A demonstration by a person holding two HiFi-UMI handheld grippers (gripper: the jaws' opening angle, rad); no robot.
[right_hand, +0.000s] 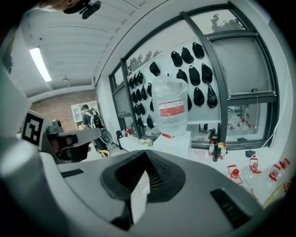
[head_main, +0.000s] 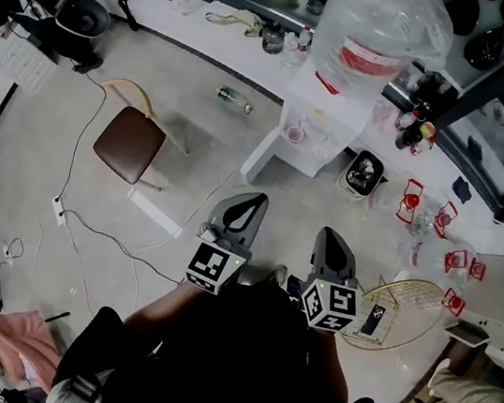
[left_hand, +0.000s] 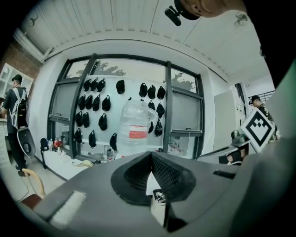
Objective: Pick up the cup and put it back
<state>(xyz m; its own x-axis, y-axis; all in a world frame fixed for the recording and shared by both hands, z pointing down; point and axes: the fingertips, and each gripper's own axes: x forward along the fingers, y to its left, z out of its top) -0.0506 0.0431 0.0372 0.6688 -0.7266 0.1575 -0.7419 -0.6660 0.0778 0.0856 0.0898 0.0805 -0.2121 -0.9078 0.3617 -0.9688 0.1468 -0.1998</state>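
Note:
A white water dispenser (head_main: 328, 113) with a big clear bottle (head_main: 378, 31) stands ahead on the floor. A small cup with a pinkish rim (head_main: 294, 134) sits on its front ledge. My left gripper (head_main: 252, 203) and right gripper (head_main: 332, 239) hang side by side short of the dispenser, well back from the cup. Both point toward it. The left gripper (left_hand: 151, 155) has its jaws shut with nothing between them. The right gripper (right_hand: 147, 155) is also shut and empty. The bottle (left_hand: 134, 129) rises above the jaws in the left gripper view, and the bottle (right_hand: 170, 109) shows in the right gripper view too.
A brown chair (head_main: 129, 143) stands to the left, with cables (head_main: 87, 227) on the floor beside it. A green bottle (head_main: 234, 99) lies near the white counter (head_main: 195, 21). Right of the dispenser are a small bin (head_main: 363, 174), red-handled items (head_main: 411, 200) and a wire grille (head_main: 405, 310). A person (head_main: 42, 1) stands far left.

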